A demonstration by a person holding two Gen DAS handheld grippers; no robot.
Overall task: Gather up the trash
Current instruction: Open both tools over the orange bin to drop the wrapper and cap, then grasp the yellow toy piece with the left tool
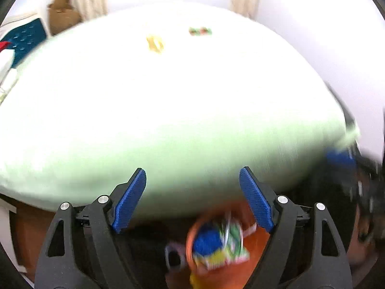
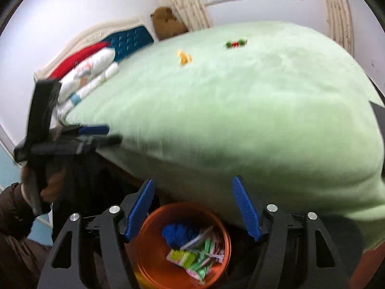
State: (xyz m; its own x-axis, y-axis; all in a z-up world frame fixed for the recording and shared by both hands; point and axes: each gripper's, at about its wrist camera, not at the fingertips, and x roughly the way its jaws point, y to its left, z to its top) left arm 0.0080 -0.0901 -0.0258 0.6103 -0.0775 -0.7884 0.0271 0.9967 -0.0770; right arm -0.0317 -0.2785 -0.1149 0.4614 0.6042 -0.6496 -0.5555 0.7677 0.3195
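Fingers of the left gripper (image 1: 192,197) stand spread and released, nothing between them, above the orange bin (image 2: 149,252) on the floor at the foot of the bed (image 2: 240,120). Inside the bin lie crumpled wrappers (image 2: 197,257) and a blue wad (image 2: 178,233). Moving rightward, the right gripper (image 2: 192,207) is likewise spread and empty over the same bin. Both loads look dropped, so this seems the end of a deposit step. Two pieces remain well apart from the bin, far up the green bedcover: a yellow scrap (image 2: 184,57) and, to its right, a red-and-green wrapper (image 2: 236,43). Next calls for reaching across the bed to them.
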